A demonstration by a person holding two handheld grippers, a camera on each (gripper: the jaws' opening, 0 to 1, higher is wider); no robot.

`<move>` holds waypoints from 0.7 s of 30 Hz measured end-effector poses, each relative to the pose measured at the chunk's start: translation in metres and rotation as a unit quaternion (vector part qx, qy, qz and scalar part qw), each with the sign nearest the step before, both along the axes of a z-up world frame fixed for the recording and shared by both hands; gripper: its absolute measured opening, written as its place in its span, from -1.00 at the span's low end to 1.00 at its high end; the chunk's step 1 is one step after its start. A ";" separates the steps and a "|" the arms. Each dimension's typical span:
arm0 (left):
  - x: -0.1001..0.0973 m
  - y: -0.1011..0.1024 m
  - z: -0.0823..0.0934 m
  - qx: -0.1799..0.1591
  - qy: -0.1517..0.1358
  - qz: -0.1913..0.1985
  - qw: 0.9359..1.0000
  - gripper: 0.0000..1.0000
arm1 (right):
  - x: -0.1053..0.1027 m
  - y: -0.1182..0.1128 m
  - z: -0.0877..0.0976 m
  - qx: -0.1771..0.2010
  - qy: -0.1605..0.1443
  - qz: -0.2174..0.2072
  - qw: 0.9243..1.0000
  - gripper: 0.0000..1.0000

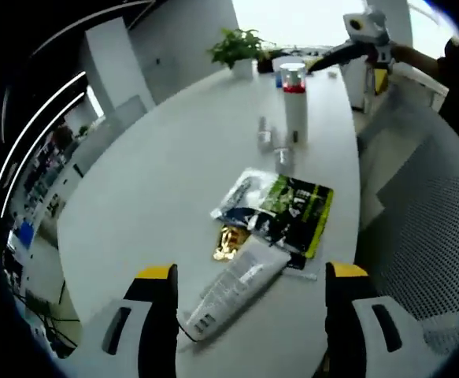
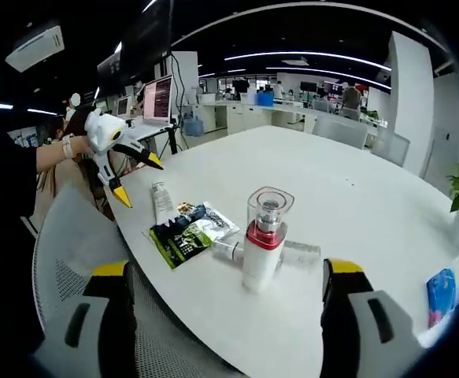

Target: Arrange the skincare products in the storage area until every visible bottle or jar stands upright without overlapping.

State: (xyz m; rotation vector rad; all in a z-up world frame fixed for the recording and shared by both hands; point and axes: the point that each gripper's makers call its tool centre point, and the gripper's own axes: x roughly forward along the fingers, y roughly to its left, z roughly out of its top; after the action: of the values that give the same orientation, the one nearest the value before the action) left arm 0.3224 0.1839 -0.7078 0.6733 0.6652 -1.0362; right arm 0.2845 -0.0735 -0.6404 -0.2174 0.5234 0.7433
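Skincare bottle (image 2: 264,236): white pump bottle, red collar, clear cap, upright mid-table; seen far off in left gripper view too (image 1: 294,101).
Tube (image 1: 235,288): white, lying flat, just ahead between left jaws.
Sachets (image 1: 280,209): green/black packets flat beside tube, overlapping.
Small vials (image 1: 276,146): lying at pump bottle's base.
Left gripper (image 1: 249,276): jaws spread, nothing held.
Right gripper (image 2: 225,272): jaws apart, empty.
Surface: white oval table (image 2: 347,189), mesh chair (image 1: 426,236) alongside.
Room: open office, ceiling strip lights, potted plant (image 1: 239,47) at table's far end.

One pump bottle (image 2: 264,236), one tube (image 1: 233,287), two sachets (image 1: 288,209)
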 end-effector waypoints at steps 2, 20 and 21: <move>0.004 0.000 -0.007 0.009 0.008 -0.016 1.000 0.32 | 0.001 -0.001 0.001 0.001 -0.001 -0.007 1.000 0.99; 0.026 0.015 -0.054 0.133 0.031 -0.118 0.983 -0.13 | -0.006 0.007 -0.009 -0.015 0.012 -0.015 1.000 0.99; 0.026 0.015 -0.054 0.137 0.031 -0.122 0.983 -0.15 | -0.005 0.007 -0.009 -0.015 0.011 -0.013 1.000 0.99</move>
State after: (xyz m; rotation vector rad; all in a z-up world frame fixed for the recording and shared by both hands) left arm 0.3486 0.1989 -0.7621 0.9828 0.8026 -1.2078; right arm 0.2794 -0.0664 -0.6492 -0.2290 0.5582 0.7143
